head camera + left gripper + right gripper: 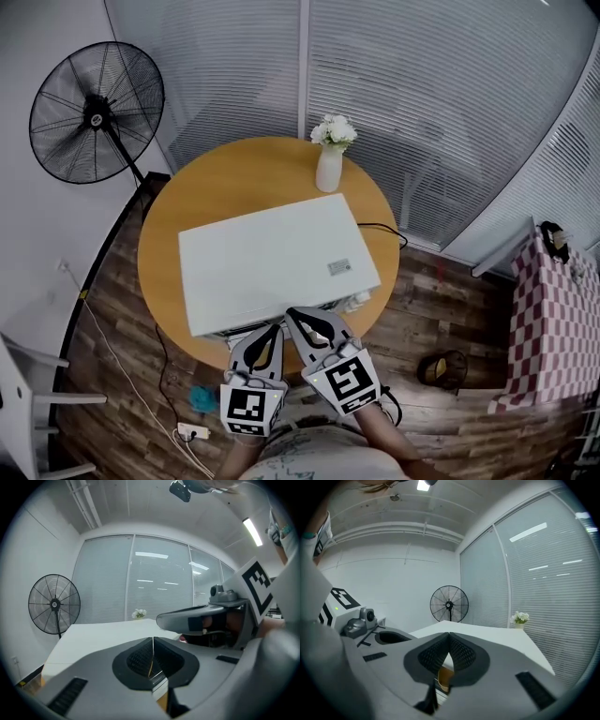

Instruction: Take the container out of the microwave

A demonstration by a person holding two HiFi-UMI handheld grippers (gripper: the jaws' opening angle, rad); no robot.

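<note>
White microwave (272,258) mid round worktop (234,173), flower vase (329,169) at its far edge, fan (94,112) standing off the left edge, container not visible, left gripper (270,330) and right gripper (300,316) side by side at the microwave's near side, jaws pressed together, both empty

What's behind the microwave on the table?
Behind the microwave, a white vase of flowers stands by the far right corner; a black cable runs off the right side. Its white top hides the back panel and the table just behind.

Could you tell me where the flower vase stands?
In the head view, the flower vase stands at the far edge of the round table, just behind the microwave's far right corner.
</note>
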